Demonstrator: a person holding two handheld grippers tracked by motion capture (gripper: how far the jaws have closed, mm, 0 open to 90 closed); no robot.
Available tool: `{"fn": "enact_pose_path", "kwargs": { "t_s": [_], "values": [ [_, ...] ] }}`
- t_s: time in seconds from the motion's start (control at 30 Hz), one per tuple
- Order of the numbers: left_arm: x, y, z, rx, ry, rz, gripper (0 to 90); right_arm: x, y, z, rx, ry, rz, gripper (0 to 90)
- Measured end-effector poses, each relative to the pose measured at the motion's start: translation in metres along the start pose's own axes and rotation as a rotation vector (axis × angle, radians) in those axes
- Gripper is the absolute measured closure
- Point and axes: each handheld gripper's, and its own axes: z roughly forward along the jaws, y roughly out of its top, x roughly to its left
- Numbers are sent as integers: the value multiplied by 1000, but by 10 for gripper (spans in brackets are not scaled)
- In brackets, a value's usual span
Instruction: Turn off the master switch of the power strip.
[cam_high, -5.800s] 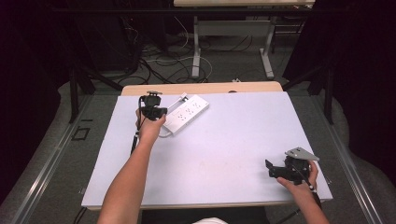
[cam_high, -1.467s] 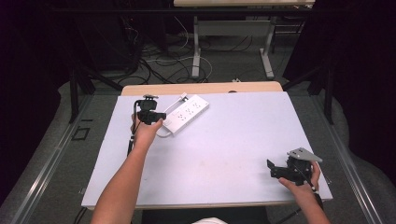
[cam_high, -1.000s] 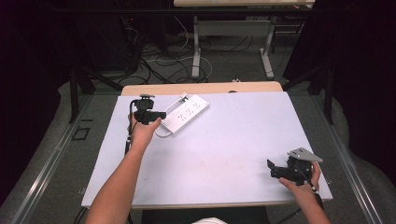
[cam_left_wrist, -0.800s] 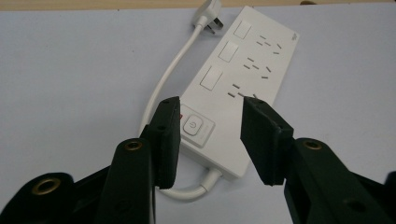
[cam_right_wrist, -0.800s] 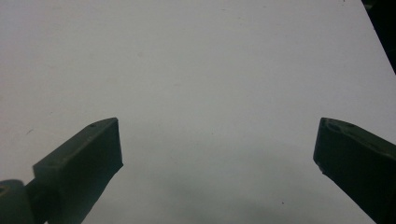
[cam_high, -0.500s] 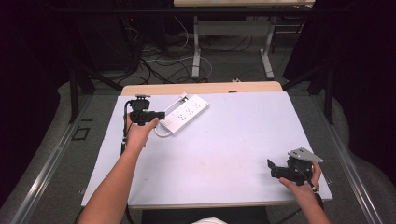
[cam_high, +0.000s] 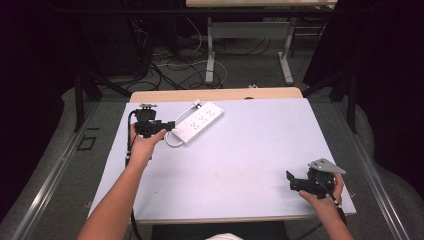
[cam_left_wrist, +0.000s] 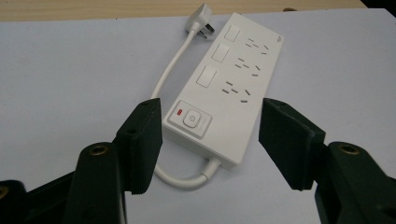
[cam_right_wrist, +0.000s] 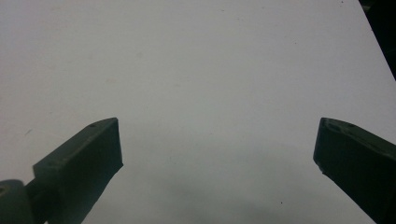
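A white power strip lies flat at the back left of the table, its short cord looping round to a plug. In the left gripper view the power strip shows a switch with a red light, three flat buttons and several sockets. My left gripper is just left of the strip's switch end, pointing at it. Its jaws are open and stand apart from the strip on either side of that end, touching nothing. My right gripper is open near the front right corner, over bare table.
The pale table top has a wooden strip along its back edge. Behind the table, cables lie on the floor around a desk frame. A grey plate tops the right gripper.
My left gripper has drawn back to the left, a little away from the power strip. The strip and the right gripper have stayed still.
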Motion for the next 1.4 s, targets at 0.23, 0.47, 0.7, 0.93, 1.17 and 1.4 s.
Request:
{"fn": "enact_pose_path", "kwargs": {
  "t_s": [0.23, 0.47, 0.7, 0.93, 1.17, 1.4],
  "values": [
    [-2, -3, -12, 12, -27, -24, 385, 1, 0, 1, -7, -2, 3, 6],
    [-6, -13, -20, -22, -22, 17, 326, 1, 0, 0, -5, -4, 4, 6],
    [-8, -22, -28, -15, -1, 65, 238, 1, 0, 0, -4, 2, 1, 6],
    [-6, -32, -38, -7, -43, 49, 134, 3, 0, 0, -1, 3, 7, 6],
    [-7, -42, -46, -5, -40, 97, 3, 3, 0, -1, -6, 3, 9, 6],
    [-7, -53, -57, -14, -40, 106, 3, 4, 1, -1, -8, 4, 9, 6]
  ]
}}
